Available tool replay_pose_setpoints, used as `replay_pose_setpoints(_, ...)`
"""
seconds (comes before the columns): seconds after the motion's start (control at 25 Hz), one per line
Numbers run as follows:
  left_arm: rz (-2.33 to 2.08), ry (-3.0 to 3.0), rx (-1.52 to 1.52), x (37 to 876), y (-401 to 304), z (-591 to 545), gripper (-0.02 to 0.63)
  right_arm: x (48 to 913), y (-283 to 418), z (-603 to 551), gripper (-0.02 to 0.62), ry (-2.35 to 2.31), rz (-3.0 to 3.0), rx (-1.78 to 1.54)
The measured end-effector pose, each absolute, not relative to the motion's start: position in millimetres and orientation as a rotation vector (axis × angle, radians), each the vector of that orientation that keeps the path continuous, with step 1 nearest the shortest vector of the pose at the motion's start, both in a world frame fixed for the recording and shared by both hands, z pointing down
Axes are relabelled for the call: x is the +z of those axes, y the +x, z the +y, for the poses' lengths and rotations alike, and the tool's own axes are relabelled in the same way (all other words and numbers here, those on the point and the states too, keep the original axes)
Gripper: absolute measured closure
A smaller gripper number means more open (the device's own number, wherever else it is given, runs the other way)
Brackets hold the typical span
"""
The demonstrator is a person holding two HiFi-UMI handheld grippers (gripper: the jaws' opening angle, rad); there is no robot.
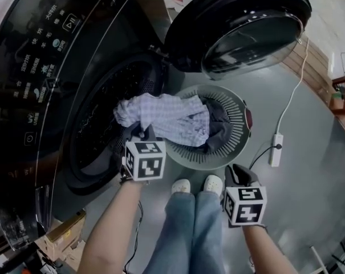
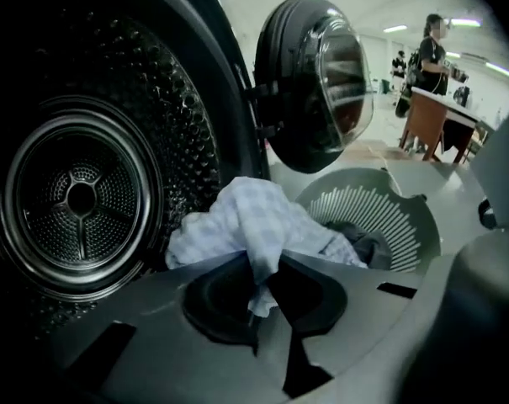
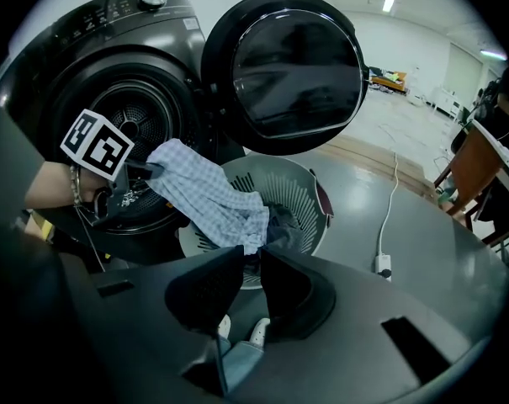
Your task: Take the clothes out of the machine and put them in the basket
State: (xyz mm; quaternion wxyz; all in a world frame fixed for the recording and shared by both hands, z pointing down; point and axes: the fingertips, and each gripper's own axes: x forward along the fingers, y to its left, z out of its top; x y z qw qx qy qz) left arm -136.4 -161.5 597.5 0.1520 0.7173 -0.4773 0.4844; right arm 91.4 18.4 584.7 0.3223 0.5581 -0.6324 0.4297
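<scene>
Checked cloth garment, pale blue and white, soft and crumpled (image 1: pixel 166 119) (image 2: pixel 254 221) (image 3: pixel 208 196): one of it, off the floor, clamped by one bunched edge in the left gripper (image 1: pixel 139 131) (image 2: pixel 258 284) (image 3: pixel 145 171). It stretches from the mouth of the drum (image 1: pixel 104 113) across to the basket, its lower end over the basket's inside. Can't tell whether that end touches what lies there.

Round grey-green plastic basket w/ slatted wall (image 1: pixel 235 104) (image 2: pixel 380 209) (image 3: pixel 296 188): one, on the floor just beside the machine, under the open door. Inside it lies one dark grey garment (image 1: pixel 218 127) (image 2: pixel 363 241) (image 3: pixel 288 225), heaped. So two garments in all, one held, one in the basket.

Black front-loading machine (image 1: pixel 41 67): one, its round glass door (image 1: pixel 240 21) (image 2: pixel 313 82) (image 3: pixel 288 66) swung wide open. From the left gripper view, the steel drum (image 2: pixel 82 200) shows no more cloth in the part seen.

Grippers: two. Left is closed on the checked cloth, a fold pinched btwn its jaws. The right gripper (image 1: pixel 236 169) (image 3: pixel 250 268) hangs well apart to the side, above the floor, jaws drawn together w/ nothing in them.

Also: two white shoes (image 1: pixel 181 185) below blue trouser legs, one white power strip (image 1: pixel 276 149) (image 3: pixel 384 265) w/ cord on the floor, one cardboard box (image 1: pixel 64 233) by the machine's corner, one person (image 2: pixel 431 53) standing at a brown desk (image 2: pixel 431 120) far back.
</scene>
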Motion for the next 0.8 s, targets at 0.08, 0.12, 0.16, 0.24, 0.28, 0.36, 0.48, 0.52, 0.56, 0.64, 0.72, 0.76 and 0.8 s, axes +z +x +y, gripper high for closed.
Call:
replay_pose_setpoints(0.08,-1.323,2.087,1.293,589,-116,-152,0.561,582,94,19,0.531,1.478,-1.657,1.132)
replay_pose_setpoints(0.12,-1.292,2.102,1.241,585,-105,-148,0.561,582,95,20,0.531,1.483,-1.656,1.135)
replay_pose_setpoints(0.16,-1.263,2.115,1.200,580,-95,-143,0.561,581,95,20,0.531,1.487,-1.654,1.138)
replay_pose_setpoints(0.24,-1.205,2.141,1.142,574,-73,-134,0.561,578,97,21,0.531,1.495,-1.651,1.141)
replay_pose_setpoints(0.28,-1.165,2.157,1.110,571,-61,-129,0.561,577,99,21,0.531,1.499,-1.649,1.140)
replay_pose_setpoints(0.36,-1.049,2.196,1.013,567,-35,-120,0.561,575,104,21,0.532,1.511,-1.646,1.140)
replay_pose_setpoints(0.48,-0.838,2.203,0.819,559,0,-108,0.560,574,109,21,0.532,1.530,-1.640,1.144)
replay_pose_setpoints(0.52,-0.783,2.193,0.779,557,8,-105,0.560,574,111,21,0.532,1.536,-1.636,1.146)
replay_pose_setpoints(0.56,-0.739,2.187,0.758,556,14,-102,0.560,575,112,21,0.532,1.541,-1.633,1.148)
replay_pose_setpoints(0.64,-0.667,2.192,0.759,556,22,-96,0.560,575,115,22,0.532,1.549,-1.626,1.154)
replay_pose_setpoints(0.72,-0.623,2.200,0.780,557,27,-91,0.560,576,115,23,0.532,1.553,-1.622,1.160)
replay_pose_setpoints(0.76,-0.616,2.199,0.791,559,27,-90,0.560,576,115,24,0.532,1.553,-1.622,1.163)
replay_pose_setpoints(0.8,-0.619,2.193,0.803,561,26,-89,0.560,576,114,25,0.532,1.552,-1.622,1.164)
